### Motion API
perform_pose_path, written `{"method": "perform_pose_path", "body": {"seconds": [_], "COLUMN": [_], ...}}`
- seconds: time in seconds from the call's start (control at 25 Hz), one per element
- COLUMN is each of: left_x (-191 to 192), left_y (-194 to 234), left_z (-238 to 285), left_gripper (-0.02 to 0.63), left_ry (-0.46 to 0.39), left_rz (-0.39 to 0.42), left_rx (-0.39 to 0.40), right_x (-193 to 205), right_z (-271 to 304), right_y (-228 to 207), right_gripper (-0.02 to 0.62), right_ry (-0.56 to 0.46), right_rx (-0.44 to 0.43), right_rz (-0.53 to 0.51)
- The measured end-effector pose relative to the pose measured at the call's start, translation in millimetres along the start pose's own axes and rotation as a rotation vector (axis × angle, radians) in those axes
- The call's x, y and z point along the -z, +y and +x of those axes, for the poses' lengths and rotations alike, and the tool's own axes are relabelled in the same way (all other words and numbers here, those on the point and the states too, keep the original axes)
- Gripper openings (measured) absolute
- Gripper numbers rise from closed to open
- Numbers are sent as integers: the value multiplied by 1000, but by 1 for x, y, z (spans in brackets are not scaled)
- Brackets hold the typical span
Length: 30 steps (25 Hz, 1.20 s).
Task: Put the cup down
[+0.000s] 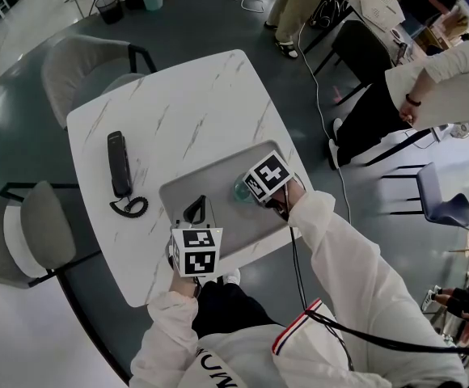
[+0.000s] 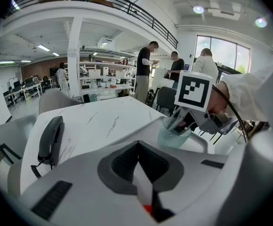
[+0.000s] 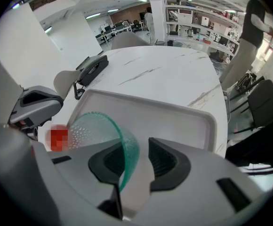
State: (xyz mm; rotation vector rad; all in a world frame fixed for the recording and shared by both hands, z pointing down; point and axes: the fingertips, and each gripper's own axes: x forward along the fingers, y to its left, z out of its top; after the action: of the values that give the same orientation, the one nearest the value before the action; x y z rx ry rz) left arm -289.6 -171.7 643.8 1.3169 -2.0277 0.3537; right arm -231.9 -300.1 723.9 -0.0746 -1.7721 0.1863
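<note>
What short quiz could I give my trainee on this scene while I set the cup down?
1. Where does the translucent green dimpled cup stand? A) on the grey plastic tray; B) on the bare tabletop; C) on a chair.
2. True or false: the black corded telephone handset lies on the tray.
3. Fill in: the cup's wall is between the fingers of the ___ gripper.
Key: 1 A. 2 False; it lies on the white marble table, beside the tray. 3 right gripper; its fingers stand apart, while the left gripper has its fingers together.
</note>
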Motion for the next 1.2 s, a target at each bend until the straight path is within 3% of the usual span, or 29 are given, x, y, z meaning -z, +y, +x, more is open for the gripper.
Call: {"method": "perform_pose_path", "body": {"seconds": [0.4, 0.68, 1.2], "left_x": [-1, -7, -31], "left_y": [-2, -5, -15], "left_z": [-2, -7, -34], "left_gripper": [8, 8, 8], "left_ry": [-3, -14, -60], "left_rz": [6, 17, 74], "left_rx": [-5, -17, -35], "right_x": [-4, -4, 0], "right_z": [-9, -27, -89], "right_y": [4, 1, 10], "right_gripper": [159, 160, 160], "right_ry": [-74, -104, -279], "right_rx": [-69, -52, -48], "right_rz": [66, 56, 97]}}
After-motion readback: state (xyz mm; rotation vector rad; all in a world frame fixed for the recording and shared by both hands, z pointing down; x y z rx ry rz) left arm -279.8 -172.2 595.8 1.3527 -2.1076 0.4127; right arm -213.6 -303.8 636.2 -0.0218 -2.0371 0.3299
